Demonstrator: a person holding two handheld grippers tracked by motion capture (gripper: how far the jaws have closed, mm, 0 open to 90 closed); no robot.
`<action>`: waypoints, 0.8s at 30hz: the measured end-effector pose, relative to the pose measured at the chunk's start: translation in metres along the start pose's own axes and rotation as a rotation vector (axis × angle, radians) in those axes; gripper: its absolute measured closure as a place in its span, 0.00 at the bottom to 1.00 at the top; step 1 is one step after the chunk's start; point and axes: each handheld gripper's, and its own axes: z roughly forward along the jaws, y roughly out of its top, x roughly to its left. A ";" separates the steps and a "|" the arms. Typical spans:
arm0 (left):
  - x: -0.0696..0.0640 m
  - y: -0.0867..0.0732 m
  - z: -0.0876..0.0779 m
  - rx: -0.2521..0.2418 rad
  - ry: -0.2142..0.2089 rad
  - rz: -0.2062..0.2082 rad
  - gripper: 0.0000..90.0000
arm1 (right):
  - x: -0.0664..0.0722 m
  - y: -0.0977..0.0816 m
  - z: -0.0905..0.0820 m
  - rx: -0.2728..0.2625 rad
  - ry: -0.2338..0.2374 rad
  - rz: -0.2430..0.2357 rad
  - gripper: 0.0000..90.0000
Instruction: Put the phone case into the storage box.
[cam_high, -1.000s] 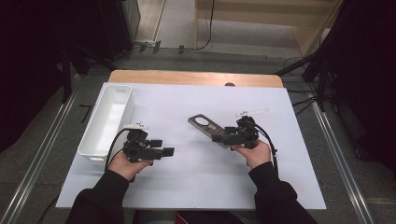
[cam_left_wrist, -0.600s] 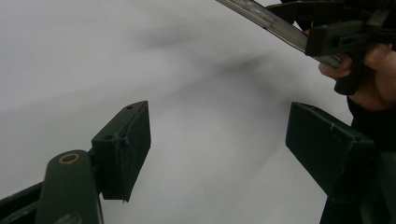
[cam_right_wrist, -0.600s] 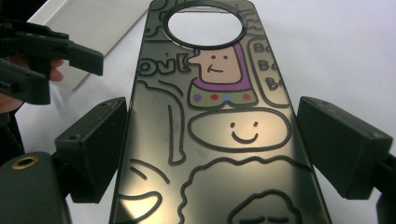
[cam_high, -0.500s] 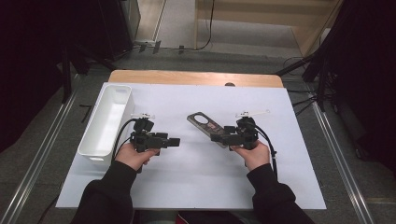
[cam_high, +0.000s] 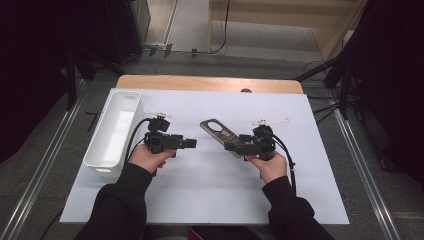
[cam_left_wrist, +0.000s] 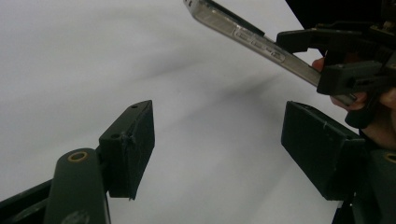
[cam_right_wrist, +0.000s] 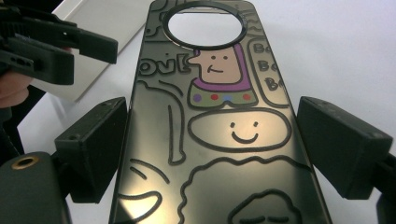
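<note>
A dark phone case (cam_high: 219, 131) with cartoon drawings and a round camera hole is held above the white table sheet (cam_high: 210, 195). My right gripper (cam_high: 233, 146) is shut on its long sides. In the right gripper view the case (cam_right_wrist: 219, 93) runs away from me between both pads. My left gripper (cam_high: 192, 143) points right toward the case, a short gap away. Its jaws (cam_left_wrist: 219, 144) stand open and have just been closing a little, with nothing between them. In the left gripper view the case's edge (cam_left_wrist: 247, 32) tilts across the top, with the right gripper (cam_left_wrist: 345, 60) on it.
A long white bin (cam_high: 112, 130) stands at the left of the sheet, just beyond my left hand. A wooden table edge (cam_high: 210, 83) runs along the back. Bare sheet lies in front of both hands.
My left hand has moved right and away from me, and risen a little, closing on the case. The right hand and the case have kept still.
</note>
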 end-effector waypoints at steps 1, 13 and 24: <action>-0.001 0.002 0.001 0.000 -0.003 -0.005 0.28 | 0.001 0.000 0.000 -0.002 -0.007 0.001 0.12; -0.004 0.016 0.009 0.002 0.026 -0.019 0.28 | 0.003 -0.003 0.006 -0.038 -0.048 0.035 0.12; -0.008 0.030 0.015 0.000 0.008 -0.047 0.28 | 0.006 -0.004 0.012 -0.075 -0.057 0.044 0.12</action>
